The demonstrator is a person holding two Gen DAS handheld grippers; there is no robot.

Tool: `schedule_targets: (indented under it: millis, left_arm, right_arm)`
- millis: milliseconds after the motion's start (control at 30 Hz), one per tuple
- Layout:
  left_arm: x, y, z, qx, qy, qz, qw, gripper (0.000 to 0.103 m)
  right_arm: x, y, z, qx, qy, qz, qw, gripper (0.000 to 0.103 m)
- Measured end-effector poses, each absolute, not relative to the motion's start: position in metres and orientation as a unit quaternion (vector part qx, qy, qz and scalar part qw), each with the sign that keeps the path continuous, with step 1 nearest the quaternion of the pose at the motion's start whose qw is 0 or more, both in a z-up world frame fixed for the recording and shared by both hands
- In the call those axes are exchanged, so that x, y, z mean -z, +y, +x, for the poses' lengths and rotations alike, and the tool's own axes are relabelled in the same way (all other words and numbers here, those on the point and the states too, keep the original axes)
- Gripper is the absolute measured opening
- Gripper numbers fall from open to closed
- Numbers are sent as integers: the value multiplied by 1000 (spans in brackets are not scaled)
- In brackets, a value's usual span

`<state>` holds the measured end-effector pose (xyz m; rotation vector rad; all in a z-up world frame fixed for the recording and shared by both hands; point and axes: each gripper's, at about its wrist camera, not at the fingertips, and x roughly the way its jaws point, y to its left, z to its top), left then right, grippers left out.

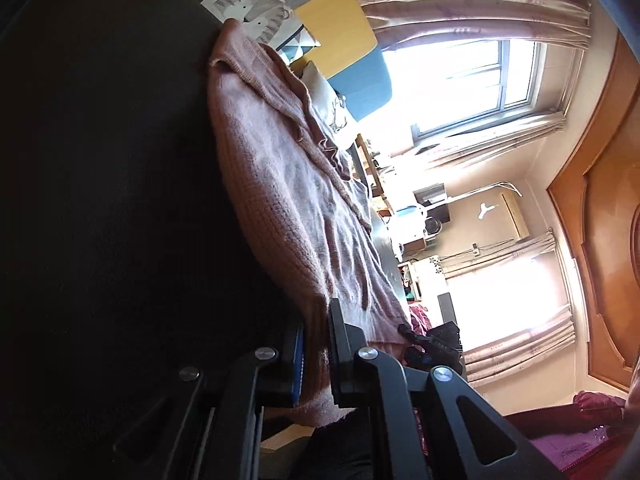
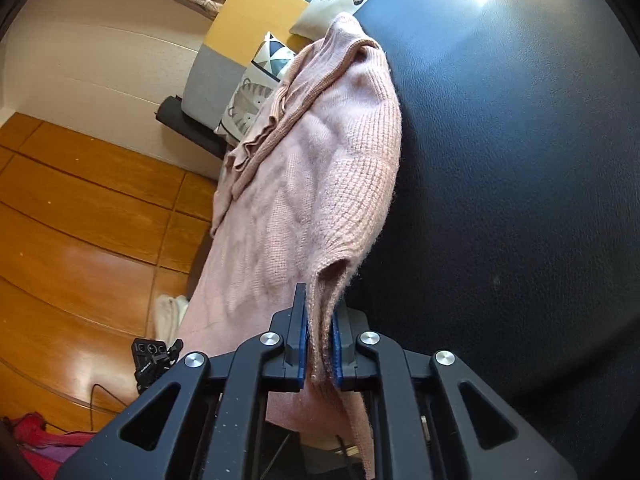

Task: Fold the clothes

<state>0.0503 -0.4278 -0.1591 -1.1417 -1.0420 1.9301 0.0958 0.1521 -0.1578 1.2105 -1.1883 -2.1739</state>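
Observation:
A pink knitted sweater (image 1: 280, 200) lies stretched over a black leather-like surface (image 1: 100, 200), and the left wrist view is rolled on its side. My left gripper (image 1: 316, 344) is shut on the sweater's near edge, with the knit pinched between its blue pads. In the right wrist view the same sweater (image 2: 320, 160) hangs partly off the left edge of the black surface (image 2: 520, 160). My right gripper (image 2: 320, 340) is shut on a bunched fold of the near hem. The sweater's ribbed collar (image 2: 260, 132) lies crumpled at the far end.
A sofa (image 2: 240, 12) in yellow, blue and grey panels with printed cushions (image 2: 244, 108) stands beyond the surface. Wooden floor (image 2: 80, 220) spreads to the left, with a small black device (image 2: 154, 356) and red fabric (image 2: 36, 440). Bright windows with curtains (image 1: 472, 80) fill the left wrist view.

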Motion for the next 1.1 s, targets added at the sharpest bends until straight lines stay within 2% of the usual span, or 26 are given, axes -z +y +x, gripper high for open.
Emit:
schedule_targets:
  millis: [200,367,533,600,733,800,833,933,1100]
  left_arm:
    - [151,-437,85,-716,-432,-419,354,9]
    - [129,-461,110,-698,-503,-345,376,9]
    - [114,-490,69,-676,-578,-240,389,6]
    - [109,-497,33,-689,-579,-220,377,6]
    - [121,-473,-27,-710,-525,-301,360,6]
    - [140,-442,-35,-701,-502,-365,352,12]
    - [152,-434,-26,-689,-498,-397,347,20]
    - [190,-413,5,-633,-494,-485,347,25]
    - [230,-408,73,-554,-533,-555,317,35]
  right_arm:
    - [155,149,127,746,-466,403,255,9]
    - [136,150,153,731,-500,361,292,9]
    - [127,164,115,731,-530,325,282,9]
    - [123,166,84,731,-532,322,280,9]
    - [117,157,25,735,-520,339,274,9]
    - [116,148,0,737,-508,355,270,9]
    - [118,148,-2,738,-503,361,269,9]
    - [129,150,0,733,-507,371,261,9]
    - [153,162,7,721,-530,378,240,9]
